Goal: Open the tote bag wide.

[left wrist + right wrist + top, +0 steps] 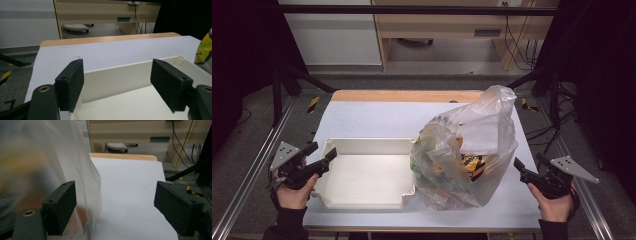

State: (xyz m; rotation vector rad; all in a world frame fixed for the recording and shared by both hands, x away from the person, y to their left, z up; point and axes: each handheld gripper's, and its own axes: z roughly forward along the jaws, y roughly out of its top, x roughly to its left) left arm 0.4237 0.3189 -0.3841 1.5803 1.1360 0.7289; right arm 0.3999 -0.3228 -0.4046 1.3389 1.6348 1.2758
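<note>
Spreading across most of the high view, one white table (377, 117) carries everything, and on it stand just two big things: one shallow white tray (367, 175) toward the left and one clear plastic bag (467, 150) full of yellow and orange packets toward the right, its left flank touching the tray's right end. The tray lies with its long side running left to right, so its open floor stretches from the left gripper (323, 159) toward the bag. That bag is the thing the work seems to turn on (emptying it into the tray is my guess), and it sits just to the left of the right gripper (526, 170), which is much the nearer of the two; the left gripper hangs over the tray's left rim, well apart from the bag. In the right gripper view the right gripper (113, 207) has its jaws spread wide, with the bag's film (50, 162) lying just in front of the left pad and nothing pinched between them. In the left gripper view the left gripper (116, 86) is likewise wide apart and holds nothing, looking across the tray's far wall (117, 75). Two grippers, two hands (294, 192), one bag, one tray; the packets inside are too jumbled to count.
</note>
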